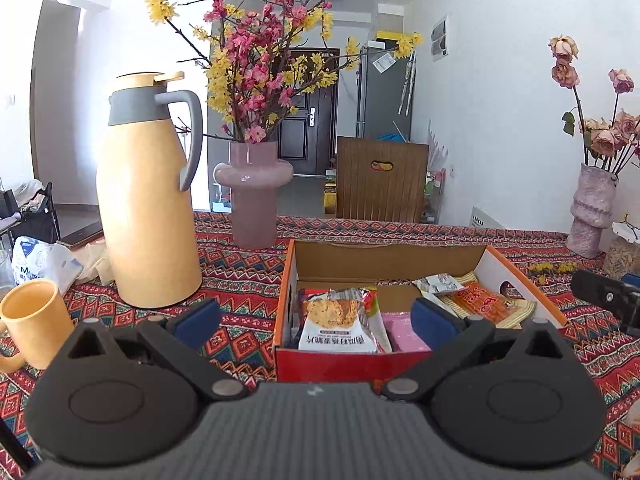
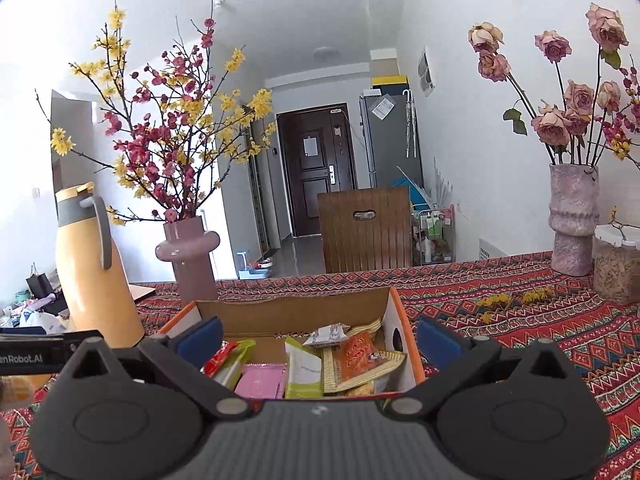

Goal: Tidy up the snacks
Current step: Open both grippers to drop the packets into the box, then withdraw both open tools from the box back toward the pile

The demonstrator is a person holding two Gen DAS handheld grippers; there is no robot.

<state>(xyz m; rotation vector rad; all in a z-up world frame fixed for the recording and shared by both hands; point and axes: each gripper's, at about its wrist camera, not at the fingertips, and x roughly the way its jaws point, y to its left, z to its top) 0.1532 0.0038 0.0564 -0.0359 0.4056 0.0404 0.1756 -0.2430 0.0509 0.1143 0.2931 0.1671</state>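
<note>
An open cardboard box (image 1: 384,258) with an orange rim and a red front stands on the patterned tablecloth. Inside lie several snack packets: a white-and-silver crisp packet (image 1: 340,320), a pink packet (image 1: 402,332), an orange packet (image 1: 484,304). My left gripper (image 1: 316,320) hovers open before the box's near left corner, nothing between its blue pads. In the right wrist view the same box (image 2: 296,314) shows a pink packet (image 2: 262,380), a green packet (image 2: 304,368) and an orange packet (image 2: 358,354). My right gripper (image 2: 318,340) hangs open over the box's near edge, empty.
A yellow thermos jug (image 1: 146,196), a yellow mug (image 1: 36,320) and a mauve vase of blossoms (image 1: 252,192) stand left of the box. A rough pink vase of roses (image 2: 574,220) and a lidded jar (image 2: 616,264) stand far right. A wooden chair (image 1: 380,180) is behind the table.
</note>
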